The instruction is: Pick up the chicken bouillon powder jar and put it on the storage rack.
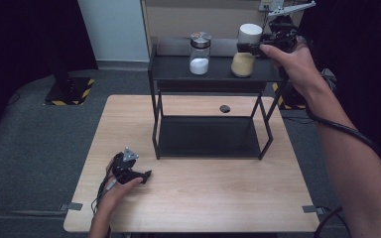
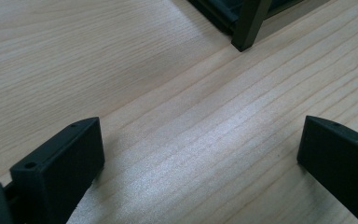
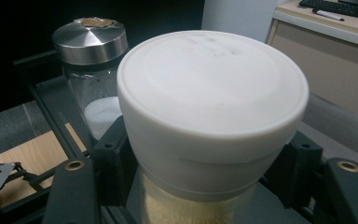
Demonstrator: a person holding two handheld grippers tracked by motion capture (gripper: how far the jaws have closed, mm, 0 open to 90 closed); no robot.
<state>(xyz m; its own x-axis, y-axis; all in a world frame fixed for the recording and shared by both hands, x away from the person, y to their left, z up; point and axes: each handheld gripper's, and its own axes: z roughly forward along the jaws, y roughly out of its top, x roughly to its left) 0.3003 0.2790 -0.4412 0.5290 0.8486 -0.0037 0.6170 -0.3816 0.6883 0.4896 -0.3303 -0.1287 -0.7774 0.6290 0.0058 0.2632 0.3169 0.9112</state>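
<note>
Pale wood-grain counter (image 1: 198, 198) on grey carpeted floor (image 1: 30, 148), dark room, carrying a black two-tier rack (image 1: 208, 69). White-lidded jar (image 1: 245, 52) of yellowish grains, on the rack's top shelf just right of a steel-lidded jar (image 1: 200, 52) of white powder, upright, long axis vertical, lid uppermost. Right gripper (image 1: 250, 48) clenched on the white-lidded jar below its lid; left gripper (image 1: 146, 174) low over the counter's near left, jaws released.
</note>
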